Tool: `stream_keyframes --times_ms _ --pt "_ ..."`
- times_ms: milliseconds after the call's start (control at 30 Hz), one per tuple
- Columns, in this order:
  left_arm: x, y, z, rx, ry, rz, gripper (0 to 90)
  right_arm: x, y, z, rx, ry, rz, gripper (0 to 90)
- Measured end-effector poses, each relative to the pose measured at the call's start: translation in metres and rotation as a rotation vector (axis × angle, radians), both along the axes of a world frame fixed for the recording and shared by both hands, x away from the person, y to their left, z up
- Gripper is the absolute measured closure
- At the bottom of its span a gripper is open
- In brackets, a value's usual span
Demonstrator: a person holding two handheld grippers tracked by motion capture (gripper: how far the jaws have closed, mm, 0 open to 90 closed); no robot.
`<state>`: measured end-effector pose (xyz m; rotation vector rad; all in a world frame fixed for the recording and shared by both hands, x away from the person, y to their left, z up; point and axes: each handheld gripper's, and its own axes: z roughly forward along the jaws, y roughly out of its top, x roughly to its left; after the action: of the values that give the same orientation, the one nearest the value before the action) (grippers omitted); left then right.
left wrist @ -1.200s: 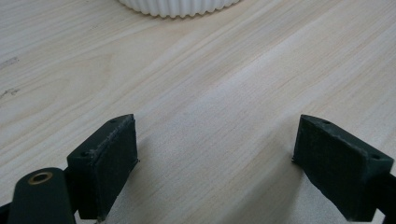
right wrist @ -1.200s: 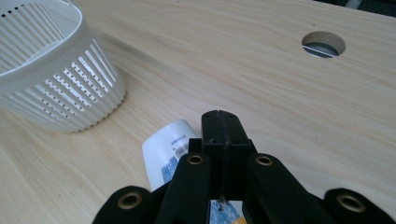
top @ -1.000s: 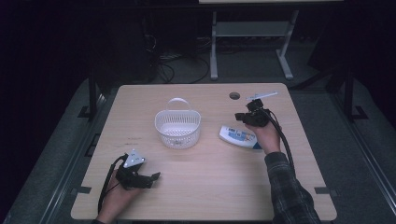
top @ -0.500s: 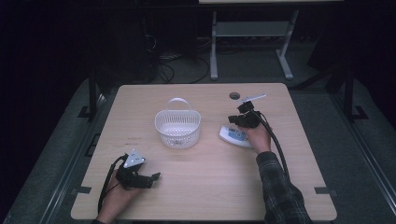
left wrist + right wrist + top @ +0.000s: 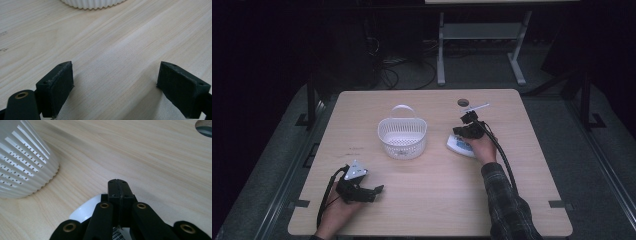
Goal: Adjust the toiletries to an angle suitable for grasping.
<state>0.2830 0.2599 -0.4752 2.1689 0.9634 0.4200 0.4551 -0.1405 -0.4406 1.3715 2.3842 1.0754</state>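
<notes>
A white slotted basket (image 5: 402, 137) with a handle stands mid-table. To its right lies a flat white packet with blue print (image 5: 459, 146). My right gripper (image 5: 461, 131) hovers low over that packet, jaws pressed together with nothing between them. In the right gripper view the shut right gripper (image 5: 119, 187) points over the packet's white edge (image 5: 86, 211), with the basket wall (image 5: 22, 162) at left. My left gripper (image 5: 379, 189) rests near the table's front left, open. In the left gripper view the left gripper (image 5: 115, 85) is spread wide over bare wood, the basket's base (image 5: 92, 3) far ahead.
A round cable hole (image 5: 463, 103) sits in the tabletop behind the right gripper, and shows too in the right gripper view (image 5: 205, 126). Bare wood (image 5: 437, 195) stretches between the two hands. A metal stand (image 5: 482, 35) and cables are on the floor beyond the table.
The right hand has moved left and downward, from beside the packet to right over it. The left hand and the basket have stayed put.
</notes>
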Motion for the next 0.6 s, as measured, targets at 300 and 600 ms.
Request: stream_keyframes --times_ms 300,600 --pt "-0.0001 0.0000 0.0000 0.001 0.000 -0.001 12.7 -0.0008 0.0024 -0.0023 -0.003 0.017 0.003 89.6" --pt "-0.0001 0.0000 0.0000 0.000 0.000 -0.001 12.7 -0.0075 0.0082 0.0008 -0.002 0.027 0.040 89.6"
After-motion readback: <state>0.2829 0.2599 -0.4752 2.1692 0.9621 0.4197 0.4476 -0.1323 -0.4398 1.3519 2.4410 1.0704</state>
